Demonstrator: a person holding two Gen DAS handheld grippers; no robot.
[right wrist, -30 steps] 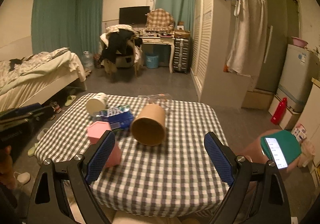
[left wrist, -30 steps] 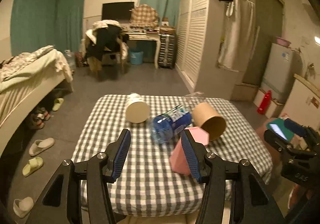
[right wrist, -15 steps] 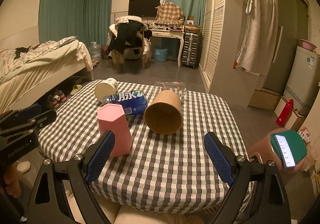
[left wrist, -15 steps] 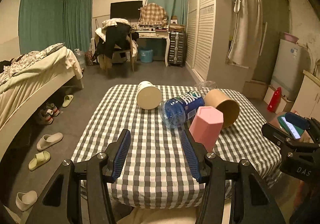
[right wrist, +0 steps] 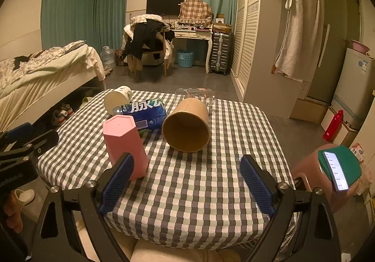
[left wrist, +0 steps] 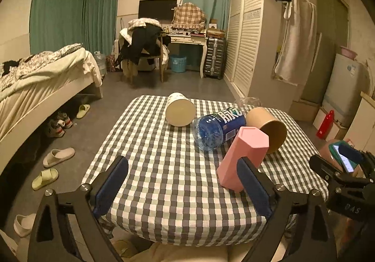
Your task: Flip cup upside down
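Note:
A pink hexagonal cup [left wrist: 243,156] [right wrist: 124,145] stands on the checked table with its closed end up. My left gripper [left wrist: 182,184] is open and empty, at the table's near edge, with the pink cup just beyond its right finger. My right gripper [right wrist: 185,182] is open and empty at the near edge; the pink cup stands just beyond its left finger. A brown paper cup [left wrist: 269,128] [right wrist: 187,126] lies on its side, mouth toward me. A white paper cup [left wrist: 179,112] [right wrist: 117,99] lies on its side at the far left.
A blue-labelled water bottle [left wrist: 218,126] [right wrist: 143,112] lies between the cups. A clear glass [right wrist: 196,95] lies at the far edge. The table [left wrist: 164,168] is small, with floor all round. A bed [left wrist: 35,84] stands left, a wardrobe [left wrist: 248,35] right.
The left gripper's fingers have opened wide and it has drawn back from the pink cup, which went from tilted to standing. The right gripper has stayed open and shifted a little.

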